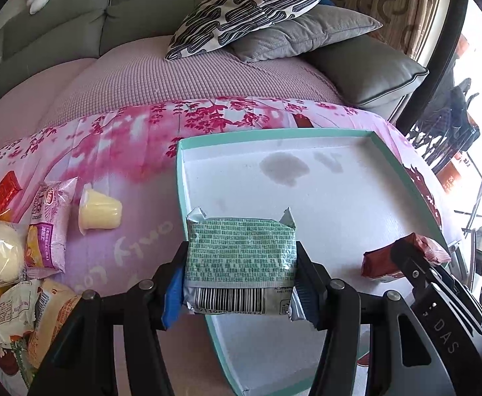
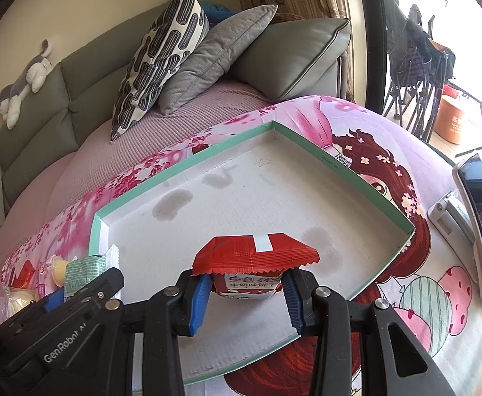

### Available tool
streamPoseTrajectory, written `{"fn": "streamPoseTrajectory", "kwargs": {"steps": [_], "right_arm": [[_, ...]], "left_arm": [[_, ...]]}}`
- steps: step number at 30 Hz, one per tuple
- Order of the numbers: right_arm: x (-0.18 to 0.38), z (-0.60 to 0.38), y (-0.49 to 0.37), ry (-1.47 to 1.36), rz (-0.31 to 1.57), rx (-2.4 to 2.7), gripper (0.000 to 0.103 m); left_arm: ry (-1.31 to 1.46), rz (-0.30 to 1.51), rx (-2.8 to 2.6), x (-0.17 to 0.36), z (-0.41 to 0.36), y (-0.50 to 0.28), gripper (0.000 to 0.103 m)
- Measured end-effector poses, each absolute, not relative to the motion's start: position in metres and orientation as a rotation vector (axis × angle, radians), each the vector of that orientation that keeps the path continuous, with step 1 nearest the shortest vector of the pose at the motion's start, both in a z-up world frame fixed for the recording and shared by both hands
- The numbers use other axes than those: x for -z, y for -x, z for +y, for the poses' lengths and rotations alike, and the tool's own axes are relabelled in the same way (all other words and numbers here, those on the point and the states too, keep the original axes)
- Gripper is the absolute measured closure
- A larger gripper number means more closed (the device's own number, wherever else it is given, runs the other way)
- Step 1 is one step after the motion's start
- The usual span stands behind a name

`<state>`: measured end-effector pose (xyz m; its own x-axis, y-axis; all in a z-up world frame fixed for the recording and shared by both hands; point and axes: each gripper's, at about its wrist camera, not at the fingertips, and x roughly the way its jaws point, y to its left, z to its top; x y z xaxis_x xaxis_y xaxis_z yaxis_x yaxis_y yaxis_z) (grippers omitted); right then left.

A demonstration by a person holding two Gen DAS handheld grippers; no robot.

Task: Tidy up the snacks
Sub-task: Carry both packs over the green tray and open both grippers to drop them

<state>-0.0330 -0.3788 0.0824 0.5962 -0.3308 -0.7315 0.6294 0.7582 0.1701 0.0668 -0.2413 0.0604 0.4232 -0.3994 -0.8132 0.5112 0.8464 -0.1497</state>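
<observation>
My left gripper (image 1: 239, 283) is shut on a green snack packet (image 1: 241, 257) with a barcode, held over the near left part of a shallow white box with a teal rim (image 1: 178, 178). My right gripper (image 2: 245, 292) is shut on a red biscuit packet (image 2: 254, 264), held over the same box (image 2: 306, 198); that packet also shows at the right in the left wrist view (image 1: 402, 257). The green packet shows at the left in the right wrist view (image 2: 82, 272). The box floor is bare and stained.
Loose snacks lie left of the box on the pink floral cloth (image 1: 125, 151): a yellow jelly cup (image 1: 99, 213), a purple packet (image 1: 51, 227), a red packet (image 1: 1, 194) and several others. Cushions (image 1: 250, 6) sit on the sofa behind. A phone (image 2: 481, 217) lies right of the box.
</observation>
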Motion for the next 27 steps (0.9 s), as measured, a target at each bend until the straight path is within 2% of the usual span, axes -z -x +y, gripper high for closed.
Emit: {"fn": "streamPoseTrajectory", "kwargs": {"steps": [17,22,27], "right_arm": [[-0.080,-0.378,0.031,-0.422,0.754,0.580,0.060],[-0.079,-0.378,0.030,-0.428,0.762,0.579,0.051],[-0.077,-0.381,0.032,-0.438,0.766,0.608,0.037]], "left_arm": [[-0.120,1.042,0.636,-0.036,-0.251,-0.062,0.041],[-0.119,1.042,0.635,-0.036,-0.250,-0.063,0.041],[-0.104,1.050,0.633,-0.036,-0.249,-0.066,0.040]]}}
